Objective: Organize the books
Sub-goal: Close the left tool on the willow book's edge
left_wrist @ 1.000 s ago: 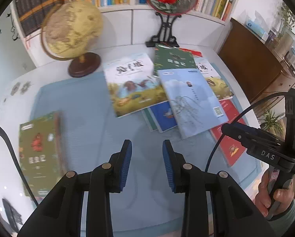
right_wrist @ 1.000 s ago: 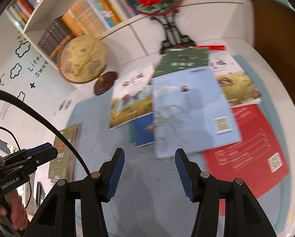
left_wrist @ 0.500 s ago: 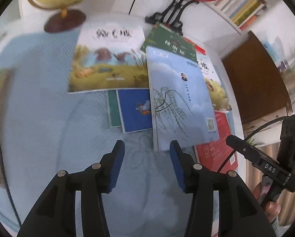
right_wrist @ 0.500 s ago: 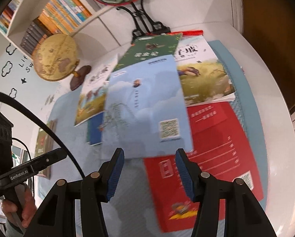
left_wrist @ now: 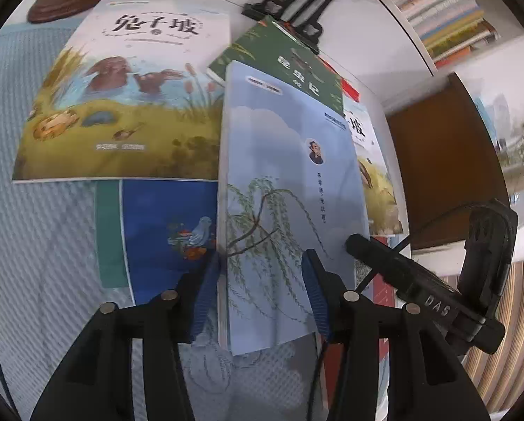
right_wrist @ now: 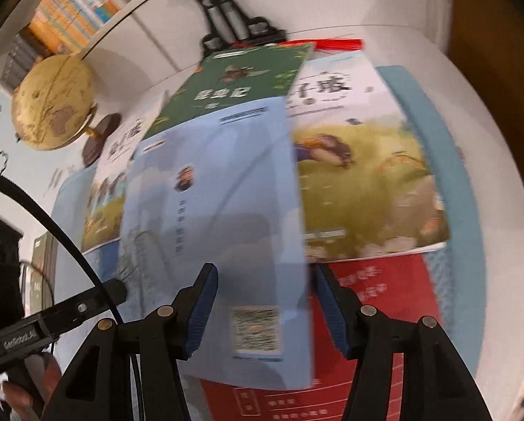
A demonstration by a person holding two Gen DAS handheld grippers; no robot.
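White shelves full of books (right_wrist: 69, 17) stand behind the surface (right_wrist: 472, 112), and a blue mat (left_wrist: 34, 228) covers it. On the mat lies a messy pile of books. The pale blue book (left_wrist: 290, 189) with a willow tree lies on top. At its 9 o'clock is a rabbit book (left_wrist: 128, 98), at 12 o'clock a green book (left_wrist: 286, 63), at 3 o'clock a red book (right_wrist: 377, 298). The left tongs (left_wrist: 262, 291) are partly open over the pale blue book's near left edge. The right tongs (right_wrist: 263, 312) have just been opening over its near right edge, holding nothing. A globe (right_wrist: 51, 101) stands far back.
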